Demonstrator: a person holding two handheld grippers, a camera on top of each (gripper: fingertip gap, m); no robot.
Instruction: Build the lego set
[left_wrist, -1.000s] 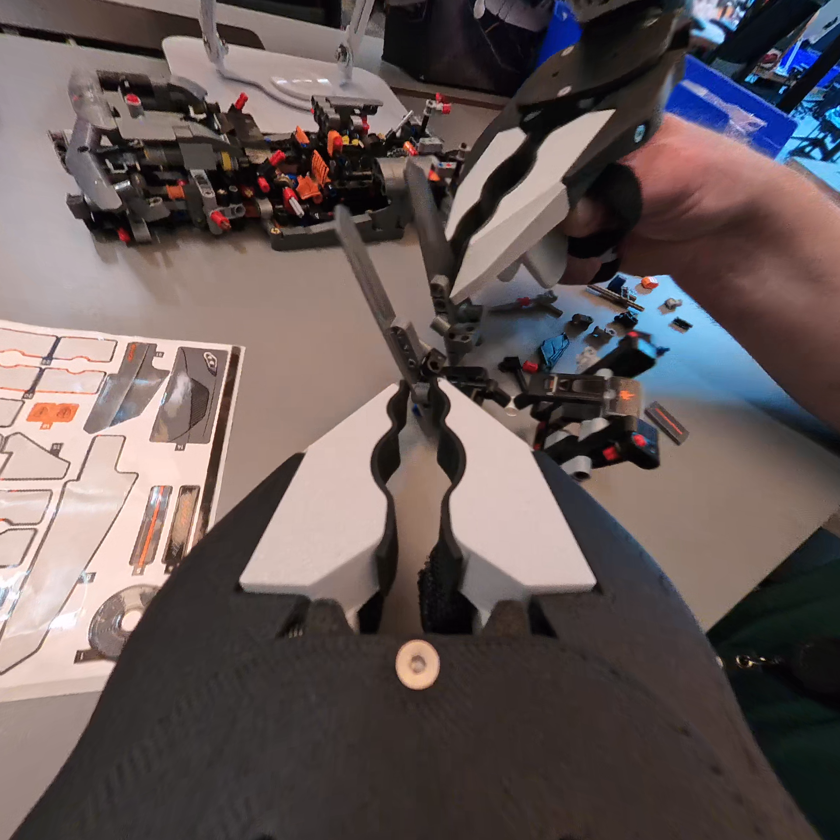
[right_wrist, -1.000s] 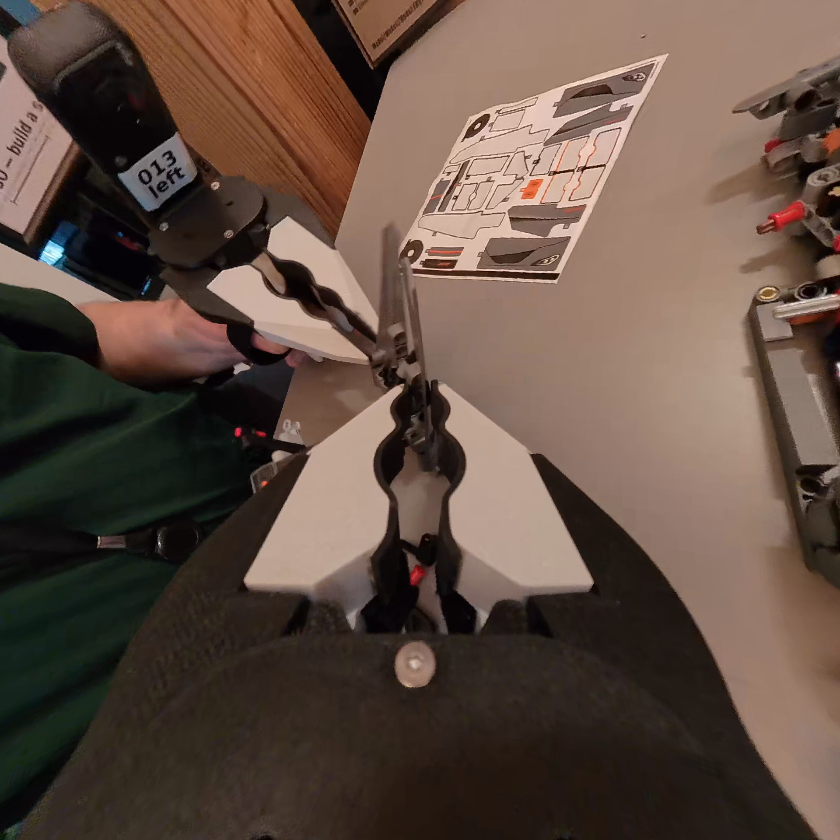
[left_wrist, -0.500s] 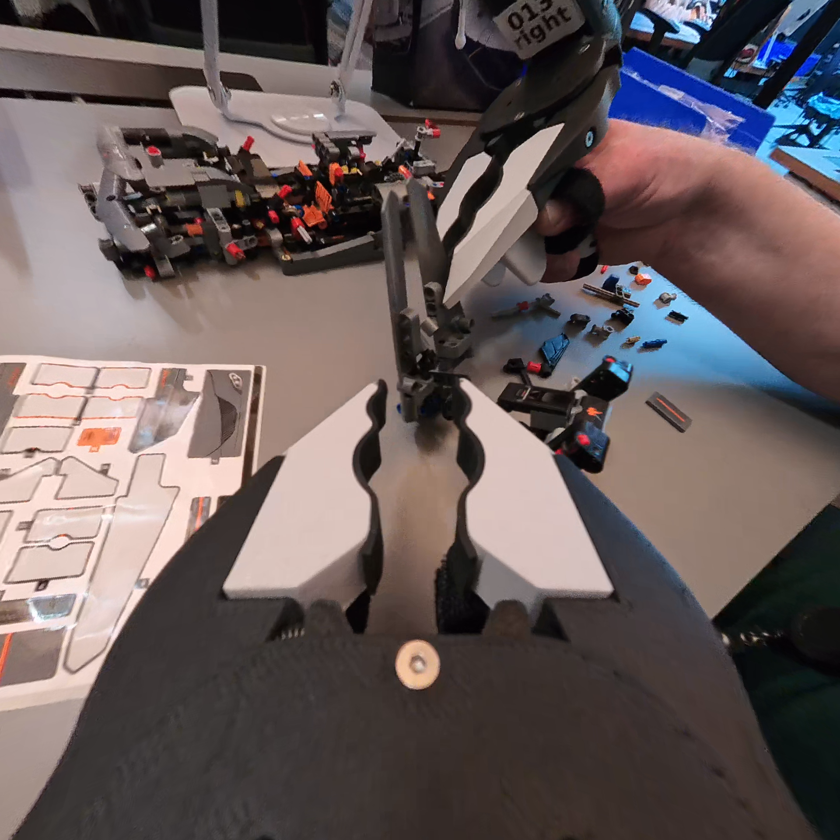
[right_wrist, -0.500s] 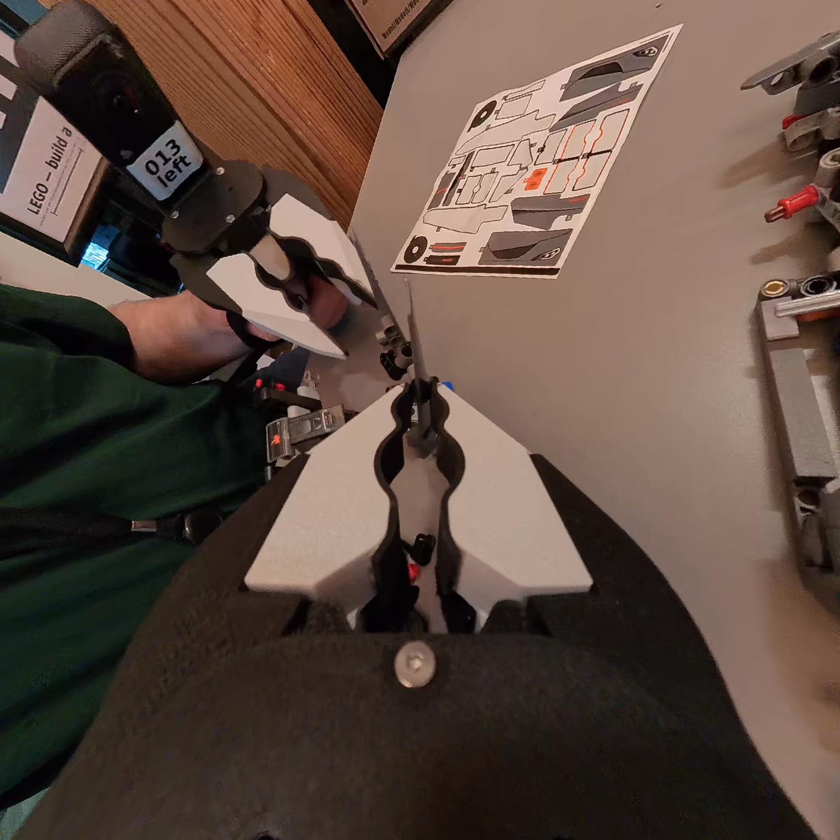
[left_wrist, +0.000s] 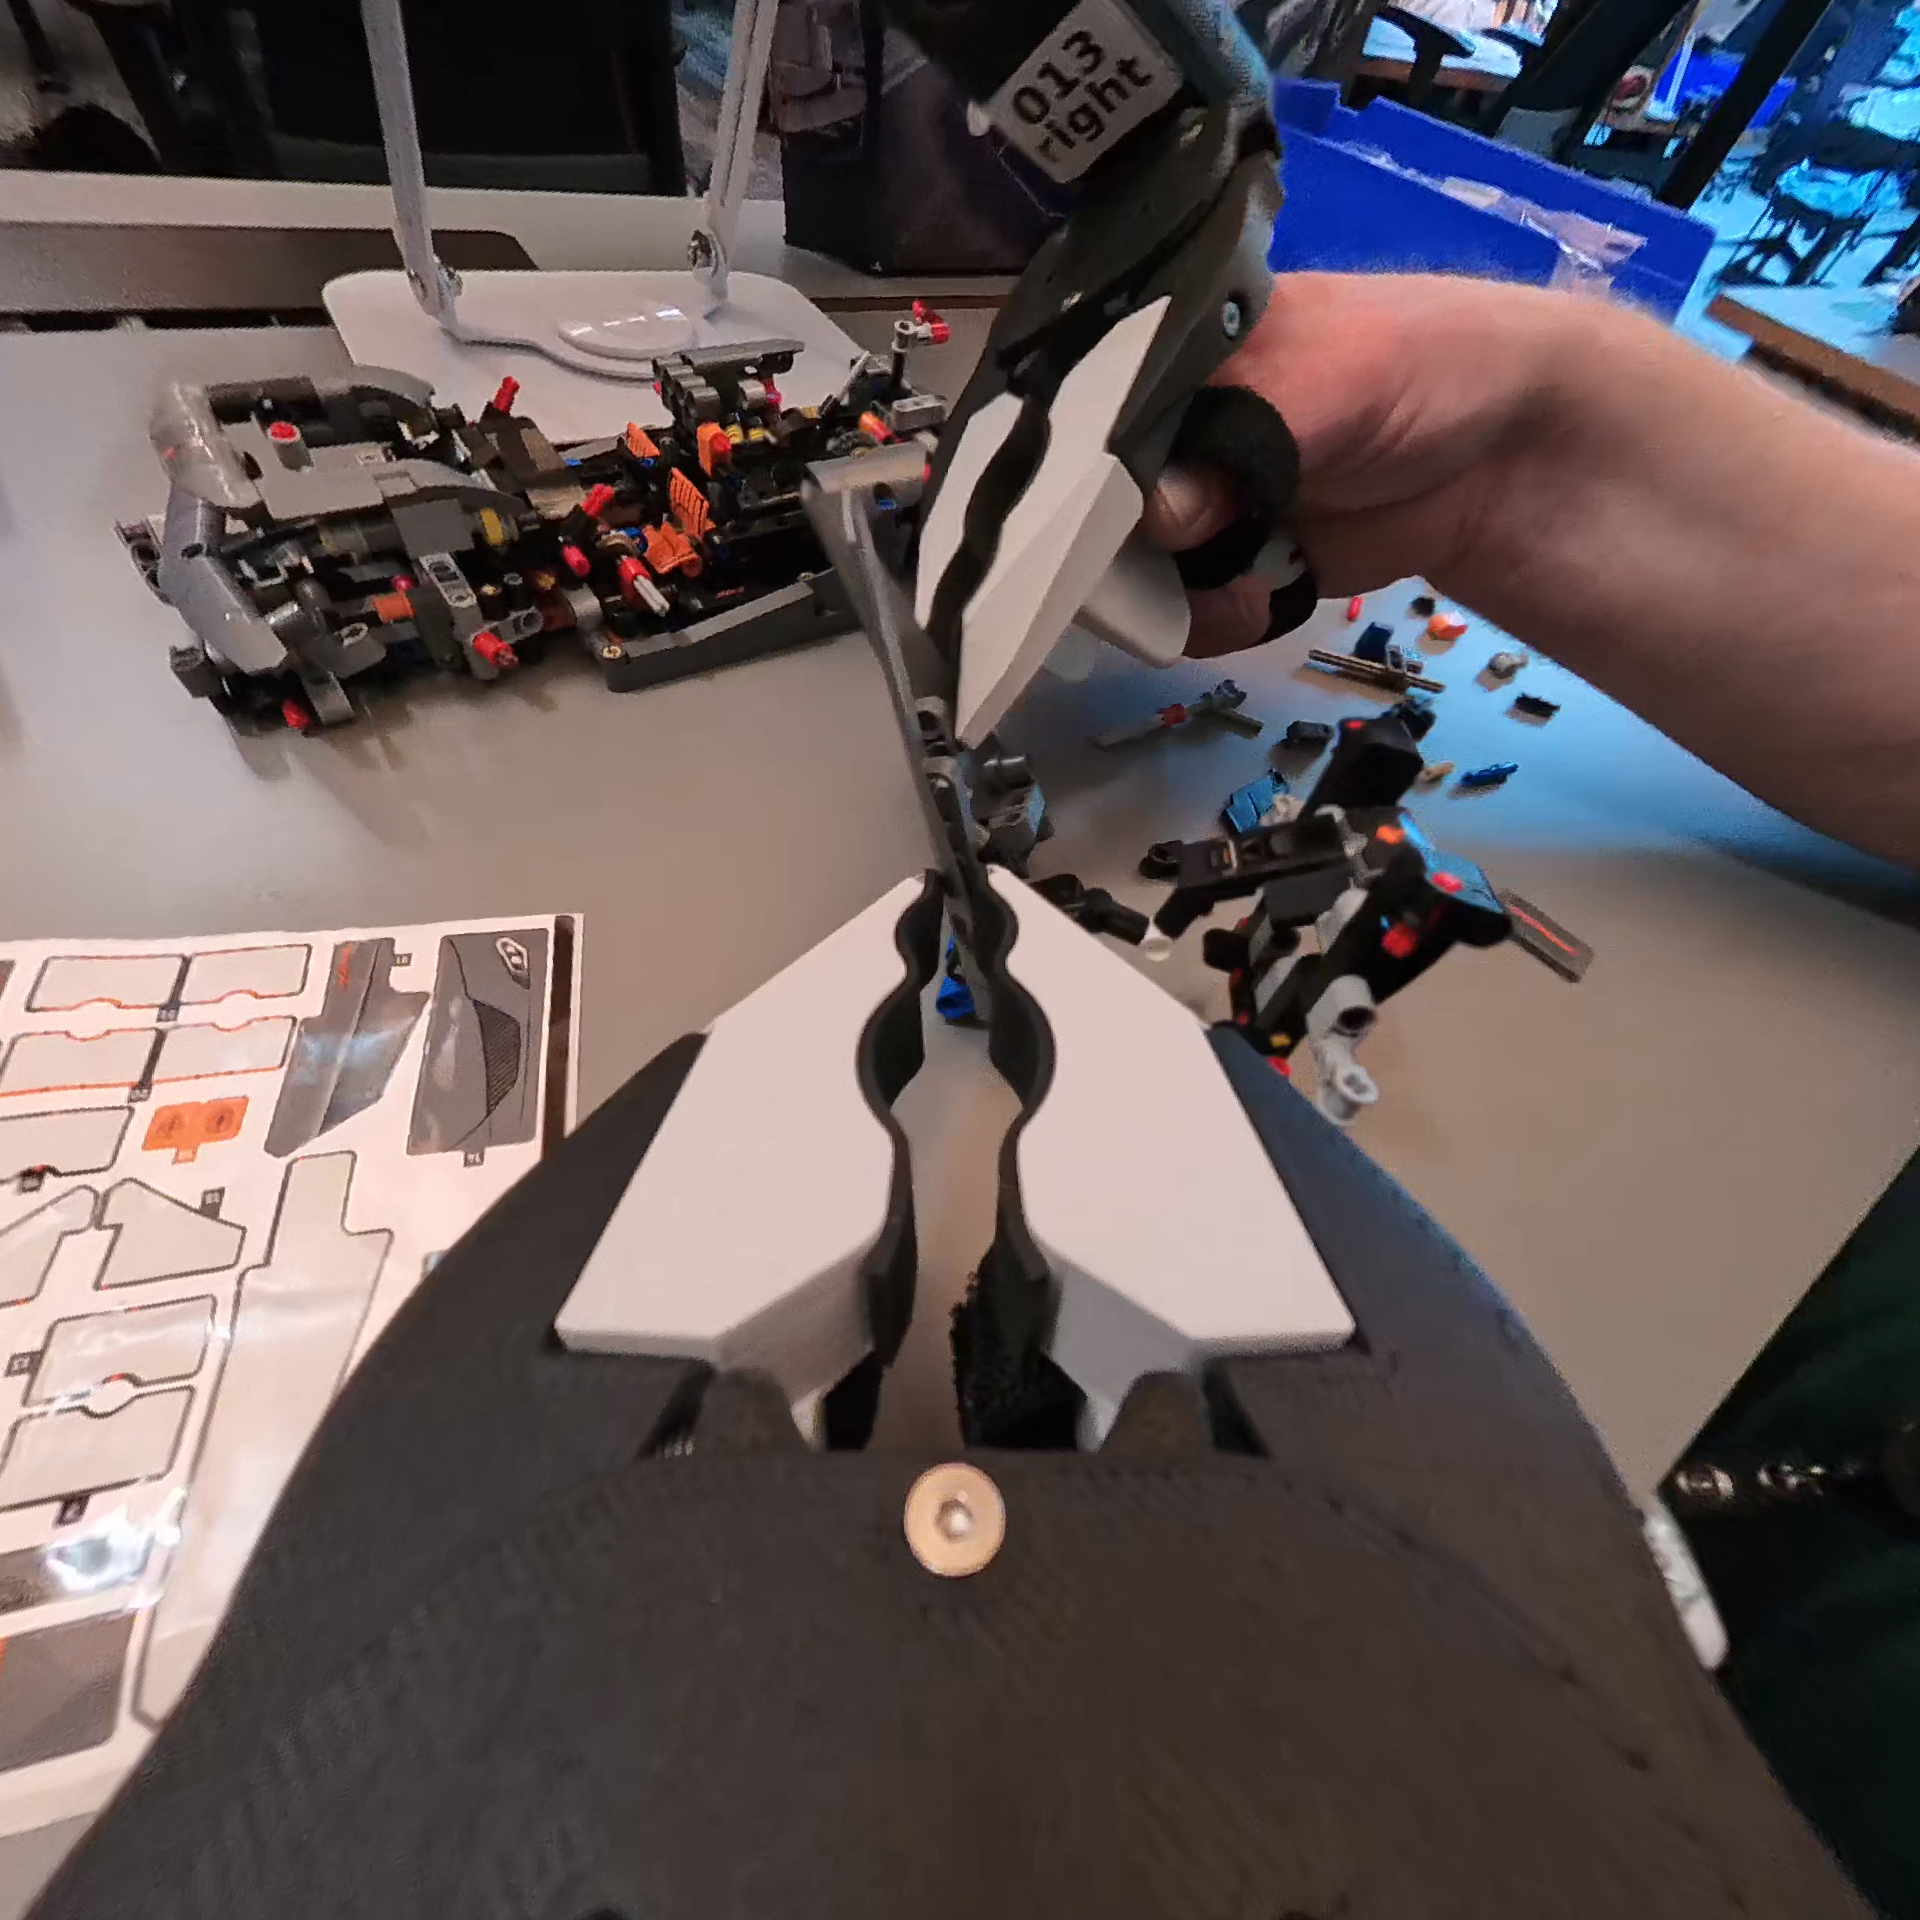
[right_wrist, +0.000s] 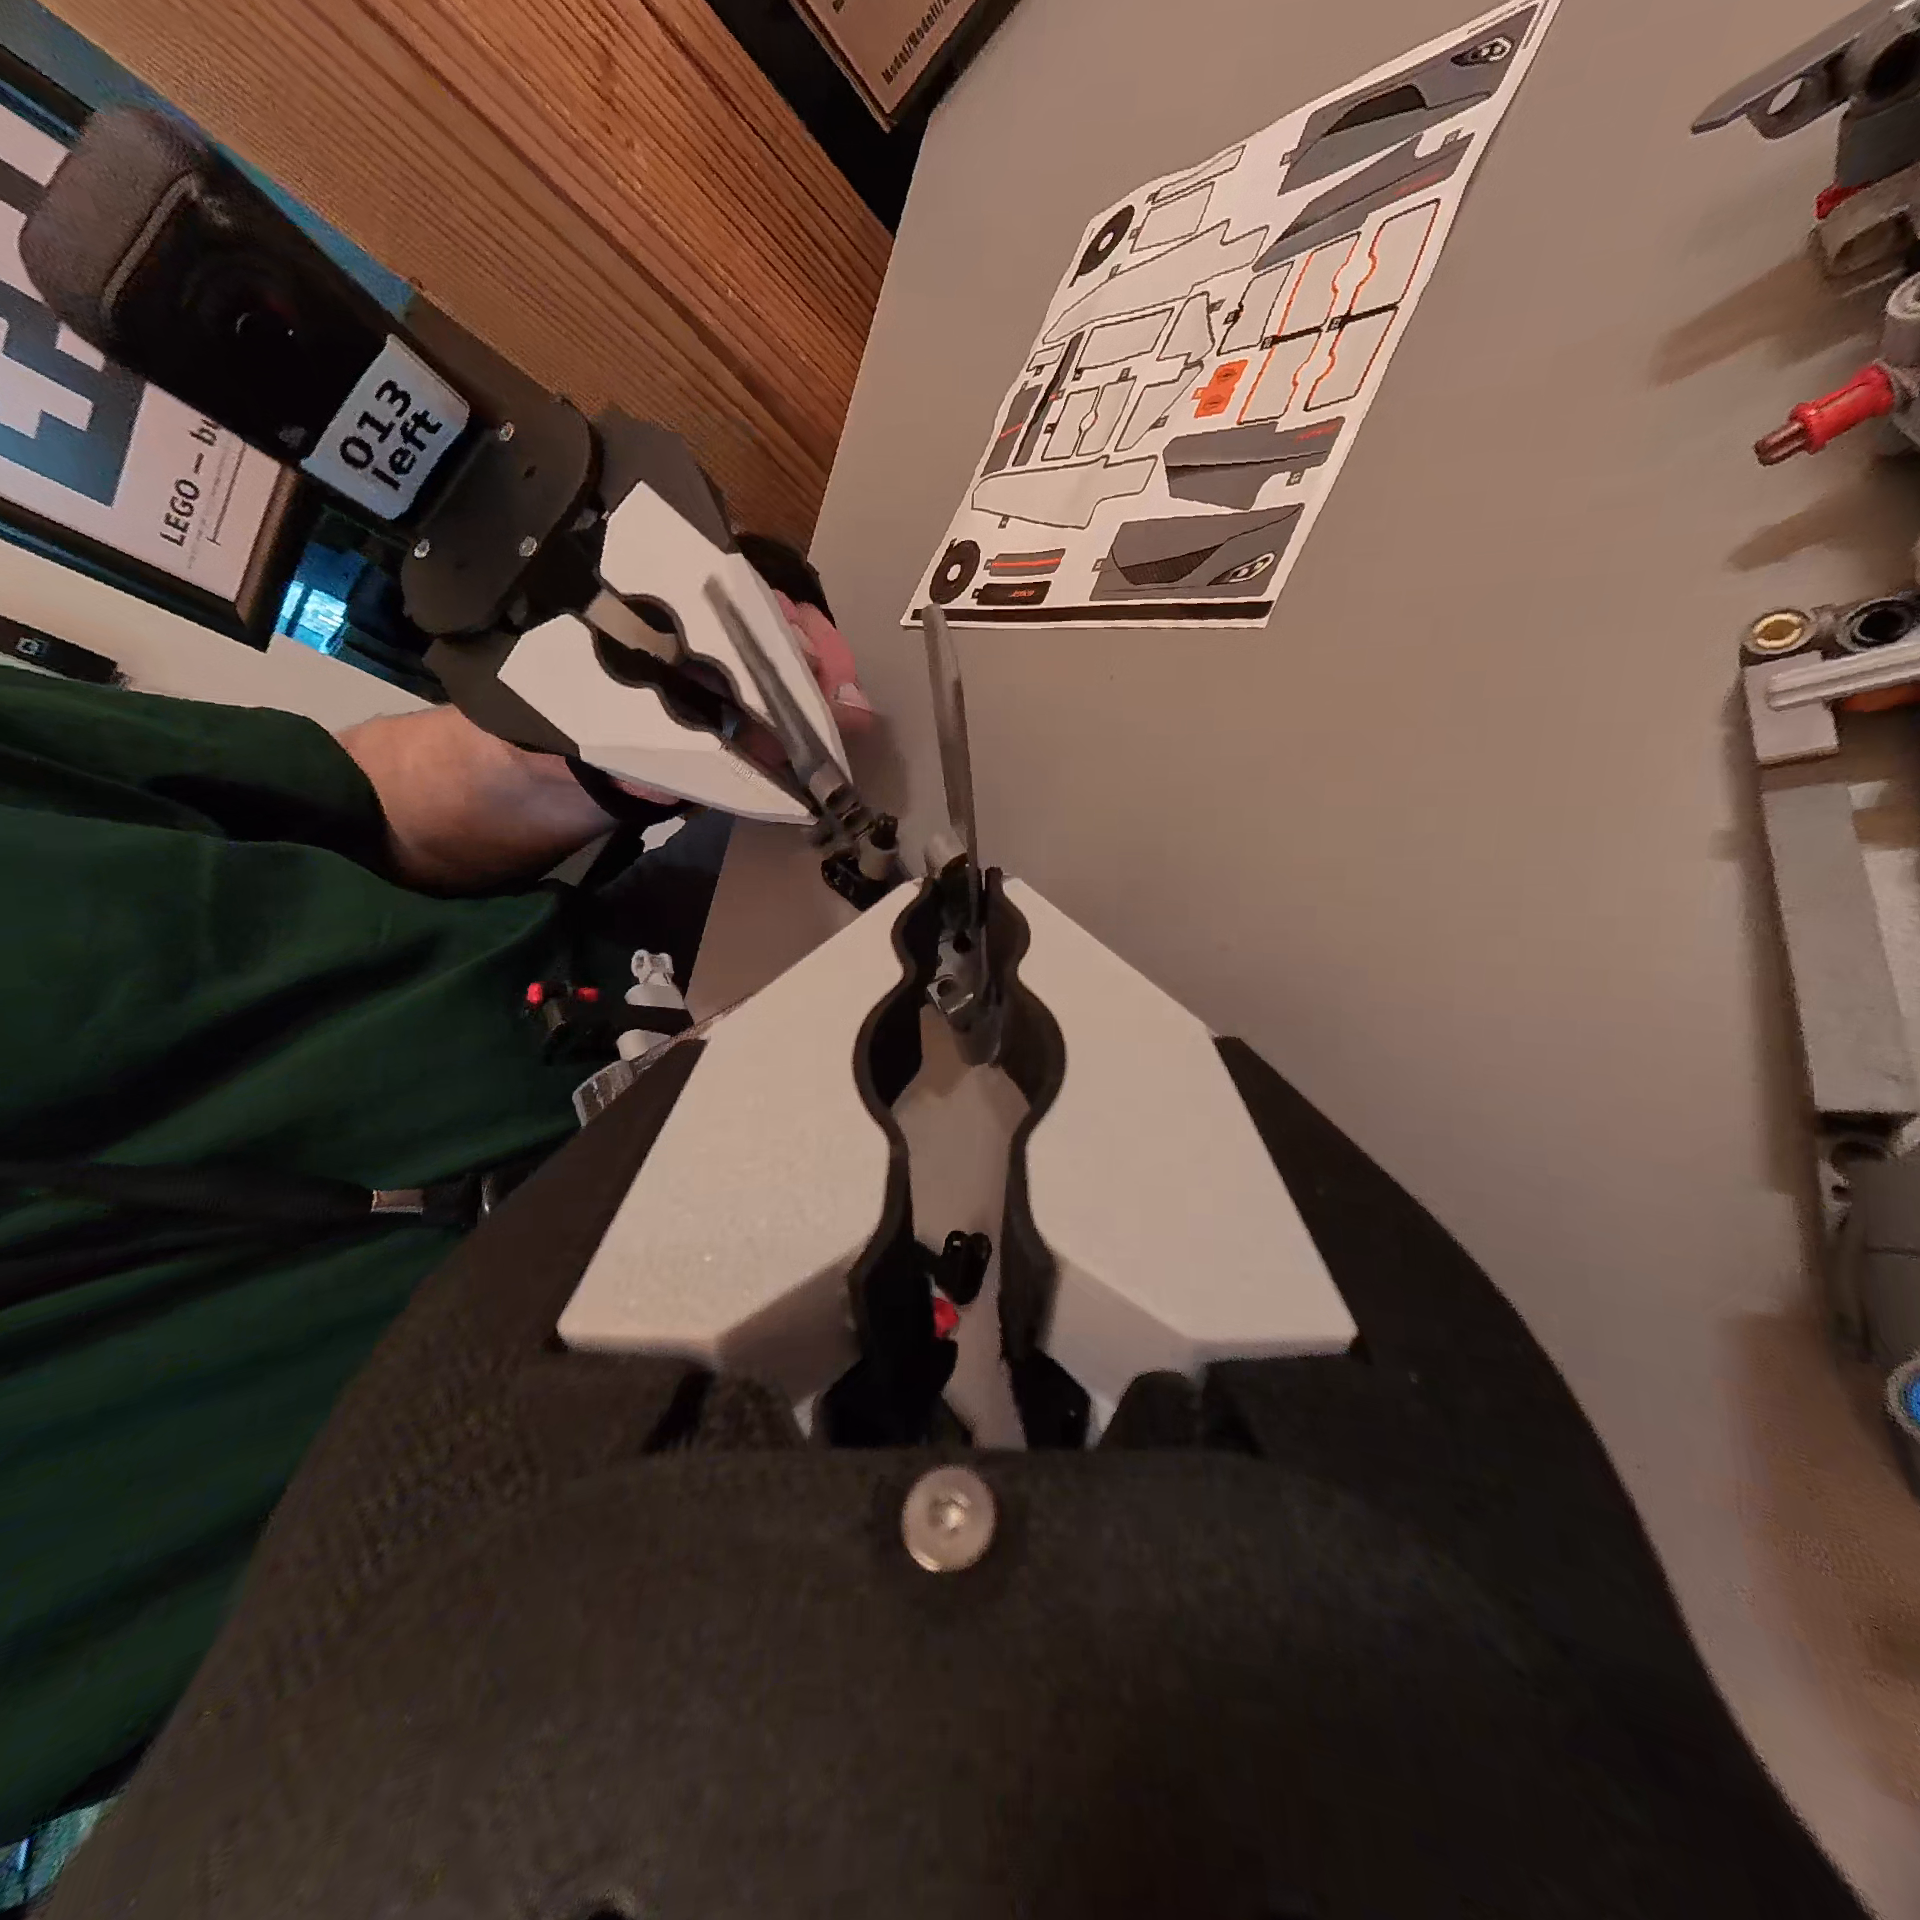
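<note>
Holding the grey panel sub-assembly (left_wrist: 940, 769) off the table, left gripper (left_wrist: 958, 902) pinches its base and right gripper (right_wrist: 954, 902) one blade, both nearly closed. Judging here: keep grips steady (panels splay apart) when squeezing together.

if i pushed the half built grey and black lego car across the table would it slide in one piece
Probably mostly: the half-built grey and black lego car looks densely interlocked and lies flat on the smooth grey table. Its protruding red pins could likely snag or pop off.

Left claw (left_wrist: 958, 906) and right claw (right_wrist: 954, 891), tips nearly meeting, both clamped.
</note>
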